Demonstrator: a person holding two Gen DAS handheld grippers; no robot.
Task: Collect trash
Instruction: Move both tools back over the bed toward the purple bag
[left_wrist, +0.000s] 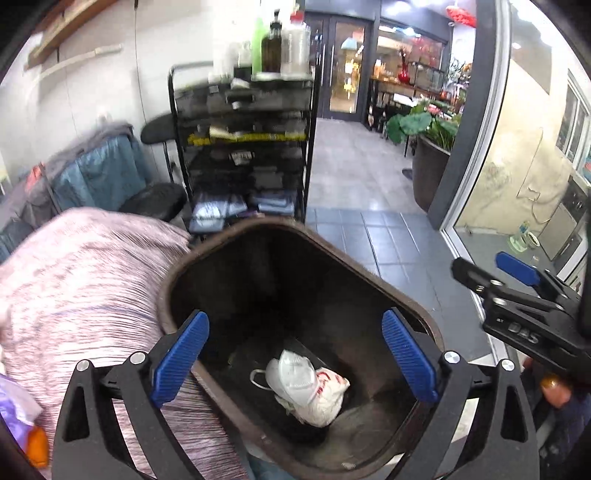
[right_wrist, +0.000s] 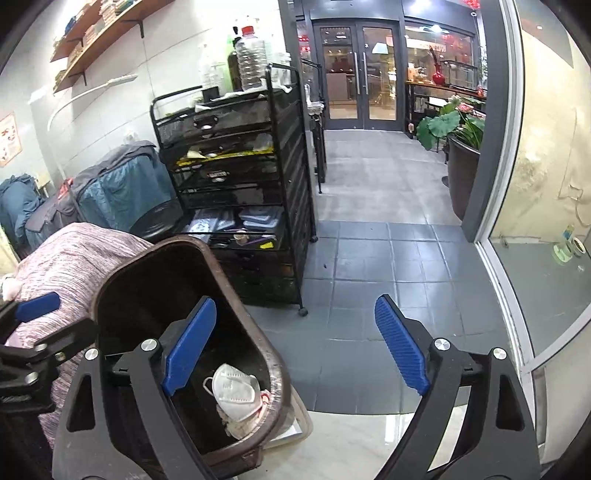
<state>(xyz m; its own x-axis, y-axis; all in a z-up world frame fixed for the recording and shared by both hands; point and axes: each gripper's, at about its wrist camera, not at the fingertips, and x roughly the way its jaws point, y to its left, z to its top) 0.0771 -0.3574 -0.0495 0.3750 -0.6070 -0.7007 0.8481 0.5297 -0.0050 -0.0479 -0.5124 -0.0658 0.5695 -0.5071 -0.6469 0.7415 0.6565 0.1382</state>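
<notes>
A white face mask (left_wrist: 291, 376) is seen inside the brown bin (left_wrist: 229, 243); the left gripper (left_wrist: 295, 358) and right gripper (right_wrist: 295, 347) are held wide open, empty.

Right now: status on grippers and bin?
Left gripper open over bin. Right gripper open, empty. Mask and wrapper in bin. Nothing blocking.

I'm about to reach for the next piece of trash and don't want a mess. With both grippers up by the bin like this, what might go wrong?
1. The brown bin looks tilted against the pink fabric; a bump might tip it.
2. The left gripper hangs over the opening, jaws spread; it could catch the rim.
3. The face mask and crumpled wrapper lie loose inside and could spill out.
</notes>
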